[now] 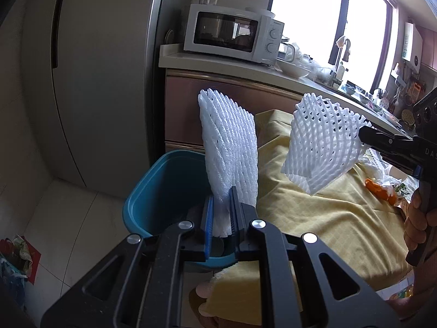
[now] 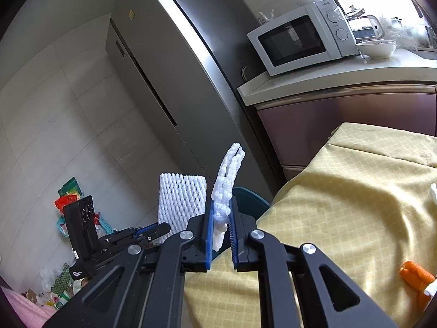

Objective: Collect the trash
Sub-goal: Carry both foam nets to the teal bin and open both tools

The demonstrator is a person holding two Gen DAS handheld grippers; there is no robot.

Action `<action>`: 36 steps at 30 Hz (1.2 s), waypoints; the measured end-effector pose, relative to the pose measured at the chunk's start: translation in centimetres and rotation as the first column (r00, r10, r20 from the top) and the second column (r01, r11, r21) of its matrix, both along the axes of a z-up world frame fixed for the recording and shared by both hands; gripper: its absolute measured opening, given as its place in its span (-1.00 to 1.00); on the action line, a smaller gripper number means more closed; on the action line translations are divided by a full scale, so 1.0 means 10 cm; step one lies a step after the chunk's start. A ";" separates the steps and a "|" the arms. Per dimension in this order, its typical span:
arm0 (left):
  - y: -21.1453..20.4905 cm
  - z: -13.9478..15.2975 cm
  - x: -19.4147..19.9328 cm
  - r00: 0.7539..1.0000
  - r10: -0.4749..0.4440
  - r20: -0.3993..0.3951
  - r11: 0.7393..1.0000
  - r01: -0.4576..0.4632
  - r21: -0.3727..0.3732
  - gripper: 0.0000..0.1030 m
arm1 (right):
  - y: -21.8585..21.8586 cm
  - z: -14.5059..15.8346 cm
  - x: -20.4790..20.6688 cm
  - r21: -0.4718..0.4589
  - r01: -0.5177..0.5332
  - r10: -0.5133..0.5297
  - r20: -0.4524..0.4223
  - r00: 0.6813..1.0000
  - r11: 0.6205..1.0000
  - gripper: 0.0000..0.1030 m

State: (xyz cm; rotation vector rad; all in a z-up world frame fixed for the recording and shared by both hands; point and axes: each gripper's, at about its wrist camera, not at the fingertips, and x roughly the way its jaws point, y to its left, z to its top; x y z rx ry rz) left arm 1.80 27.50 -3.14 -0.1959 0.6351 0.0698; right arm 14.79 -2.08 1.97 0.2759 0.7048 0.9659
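Note:
My left gripper [image 1: 221, 207] is shut on a white foam fruit net [image 1: 230, 147] and holds it upright above the blue trash bin [image 1: 164, 188] beside the table. My right gripper [image 2: 221, 213] is shut on a second white foam net [image 2: 226, 180], also seen in the left wrist view [image 1: 322, 142], held in the air over the yellow tablecloth [image 1: 327, 213]. In the right wrist view the left gripper [image 2: 161, 231] with its net [image 2: 181, 199] shows at the left, and the bin's rim [image 2: 250, 195] peeks out behind my fingers.
Orange scraps [image 1: 381, 188] and white wrappers lie on the tablecloth at the right, and also show in the right wrist view [image 2: 416, 273]. A fridge [image 1: 103, 82] stands behind the bin. A microwave [image 1: 235, 32] sits on the counter. Bags and packets [image 2: 71, 205] lie on the floor.

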 end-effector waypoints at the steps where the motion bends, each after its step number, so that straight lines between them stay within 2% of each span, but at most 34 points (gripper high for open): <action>1: 0.03 -0.02 0.00 1.000 0.007 -0.005 1.000 -0.007 -0.002 -0.78 | 0.05 -0.02 0.02 -0.004 -0.009 0.009 -0.005 1.000 1.000 -0.82; 20: 0.25 -0.54 0.35 0.987 0.066 -0.144 0.998 -0.065 0.015 -0.77 | 0.86 -0.41 0.30 -0.150 -0.093 0.075 -0.120 0.990 0.984 -0.80; 30: 0.29 -0.73 0.53 0.980 0.081 -0.181 0.997 -0.083 -0.004 -0.74 | 1.15 -0.59 0.37 -0.180 -0.122 0.090 -0.175 0.980 0.976 -0.77; 31: 0.29 -0.74 0.55 0.980 0.084 -0.182 0.996 -0.086 -0.004 -0.72 | 1.17 -0.60 0.37 -0.182 -0.122 0.090 -0.178 0.980 0.976 -0.74; 34: 0.29 -0.79 0.60 0.975 0.089 -0.202 0.995 -0.094 -0.015 -0.46 | 1.20 -0.65 0.39 -0.185 -0.113 0.077 -0.190 0.979 0.976 -0.46; 36: 0.29 -0.83 0.64 0.973 0.097 -0.208 0.994 -0.104 -0.022 -0.45 | 1.18 -0.67 0.40 -0.183 -0.104 0.068 -0.195 0.978 0.978 -0.40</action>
